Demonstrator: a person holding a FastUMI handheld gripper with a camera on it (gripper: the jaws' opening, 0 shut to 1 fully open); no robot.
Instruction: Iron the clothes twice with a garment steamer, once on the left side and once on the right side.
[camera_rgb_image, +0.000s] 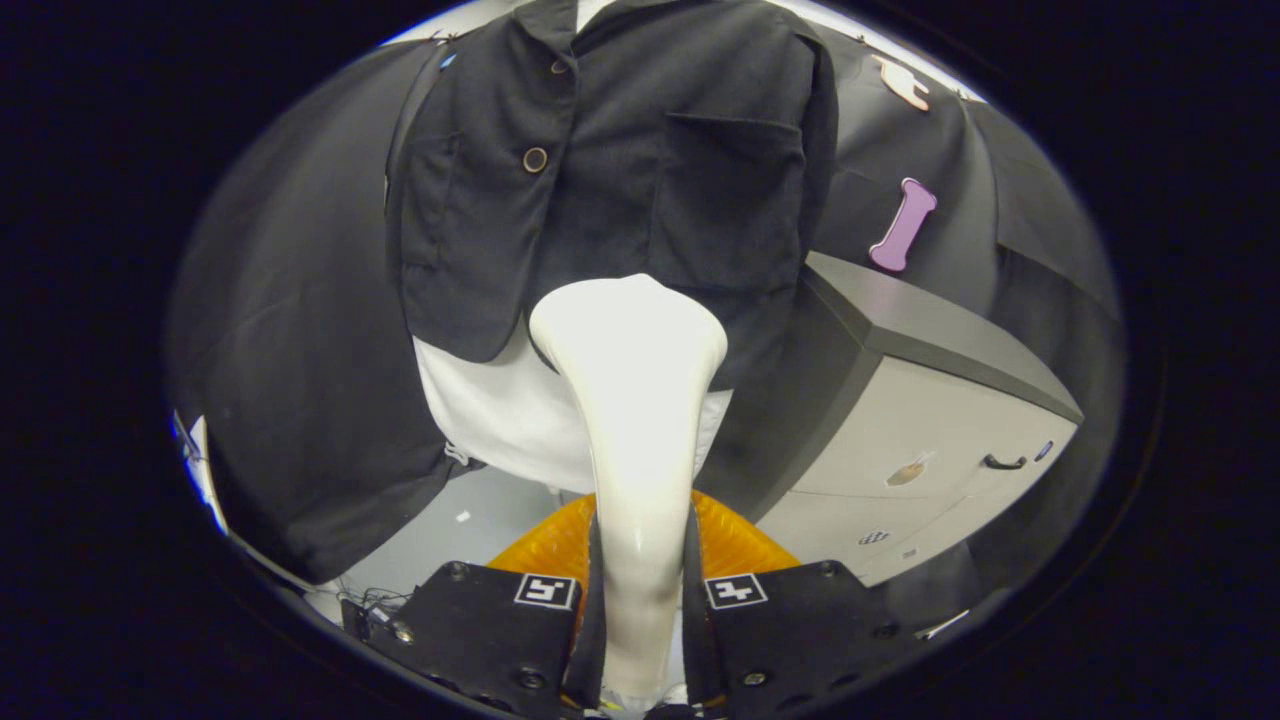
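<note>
A black buttoned jacket (600, 170) hangs over a white garment (500, 410) straight ahead of me. My gripper (640, 590) is shut on the white garment steamer (630, 400), both fingers pressing its handle. The steamer's wide head rises between the fingers and meets the jacket's lower hem, right of the button line and below the right chest pocket (725, 200). I cannot tell whether the head touches the cloth. An orange ribbed part (545, 545) shows behind the handle, just past the fingers.
A grey-topped white cabinet (930, 420) with a drawer handle stands close on the right of the clothes. Pale floor (470, 520) shows below the garments on the left. Black cloth wall surrounds the clothes on both sides.
</note>
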